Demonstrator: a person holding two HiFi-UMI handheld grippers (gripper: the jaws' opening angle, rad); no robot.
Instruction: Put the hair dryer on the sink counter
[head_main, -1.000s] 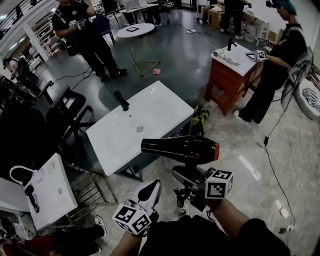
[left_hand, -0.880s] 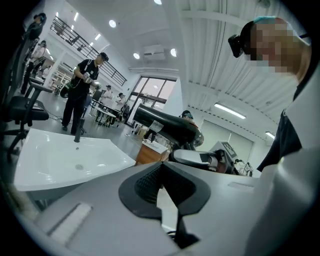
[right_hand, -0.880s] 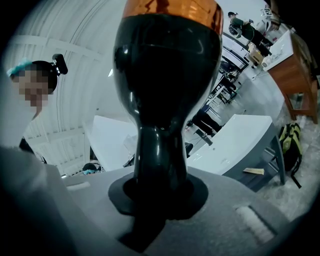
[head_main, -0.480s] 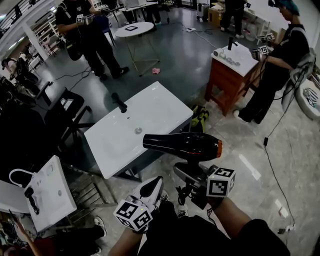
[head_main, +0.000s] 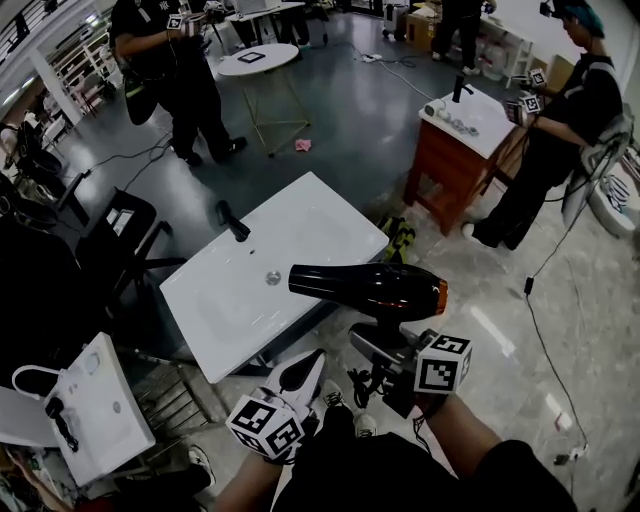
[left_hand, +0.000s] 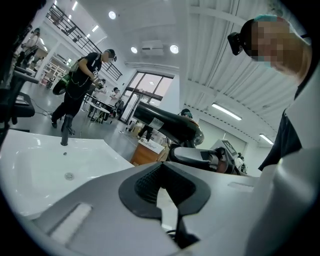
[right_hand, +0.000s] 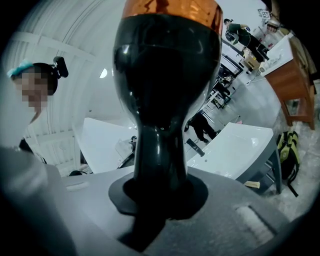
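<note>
Since 1 s back we'd brought the hair dryer (head_main: 365, 285) nearer the sink counter (head_main: 215, 300); it hung in air, nozzle by the counter's near edge. R gripper (head_main: 385, 348) pinched its handle (right_hand: 160, 165); L gripper (head_main: 303, 372) pressed together, empty. Risk: top-heavy body could swivel in the grip, or nozzle clip the edge.

Dim overall; ceiling lights (left_hand: 173, 49) glare (left gripper view); fisheye edges dark, bent.
</note>
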